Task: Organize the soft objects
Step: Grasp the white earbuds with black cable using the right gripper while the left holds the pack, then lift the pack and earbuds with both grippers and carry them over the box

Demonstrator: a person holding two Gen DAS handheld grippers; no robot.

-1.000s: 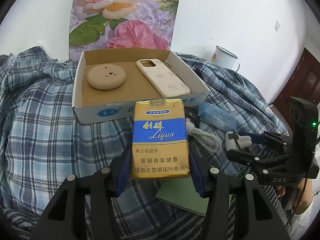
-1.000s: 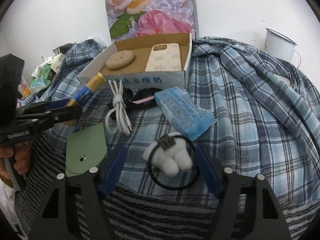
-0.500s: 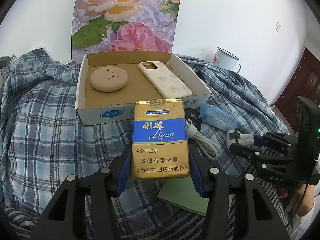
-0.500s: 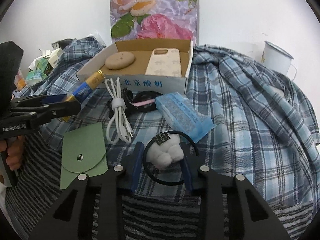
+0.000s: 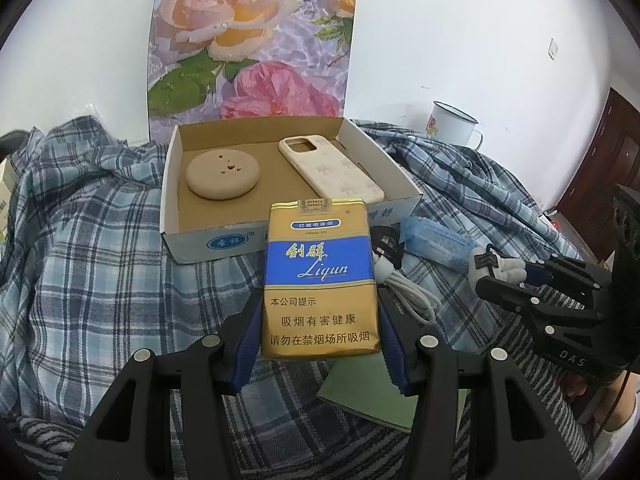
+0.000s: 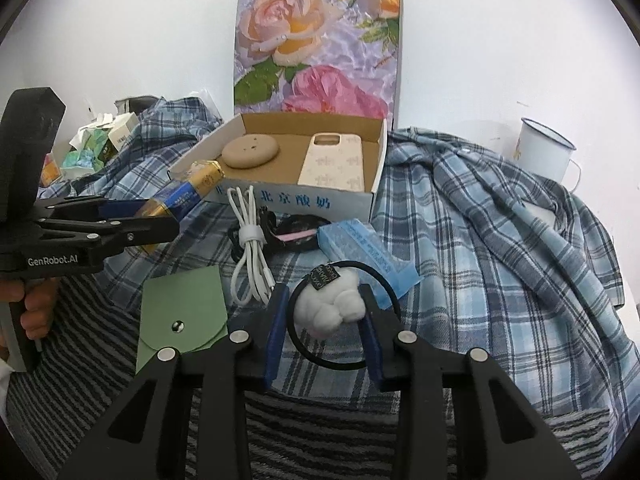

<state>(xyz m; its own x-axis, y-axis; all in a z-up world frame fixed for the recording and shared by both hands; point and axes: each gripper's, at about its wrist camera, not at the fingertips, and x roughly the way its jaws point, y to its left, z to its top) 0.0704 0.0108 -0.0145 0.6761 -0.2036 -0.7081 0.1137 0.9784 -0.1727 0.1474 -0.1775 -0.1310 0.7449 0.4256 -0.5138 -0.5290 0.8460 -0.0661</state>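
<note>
The plaid cloth (image 6: 500,240) covers the whole work surface in soft folds, so everything on it sits a little unevenly. On it, against the wall, stands the shallow cardboard box (image 5: 208,240) you are filling; its low walls and open top suit flat, pliable things, and it already holds a round tan pad (image 5: 223,174) with small holes and a cream phone case (image 5: 332,174) lying flat side by side. Your left gripper (image 5: 320,320) is clamped on a cigarette pack (image 5: 320,276), a glossy gold and blue soft pack held upright by its lower sides, just in front of the box's near wall, probably so that it can go in over that wall. Your right gripper (image 6: 324,316) has its blue pads pressed into a white fluffy pom-pom on a thin black hair tie (image 6: 330,306); whether it is off the cloth I cannot tell. Waiting on the cloth, likely for later trips, are a green snap pouch (image 6: 184,308), a crinkly blue tissue packet (image 6: 368,252) and a coiled white cable (image 6: 250,248).
</note>
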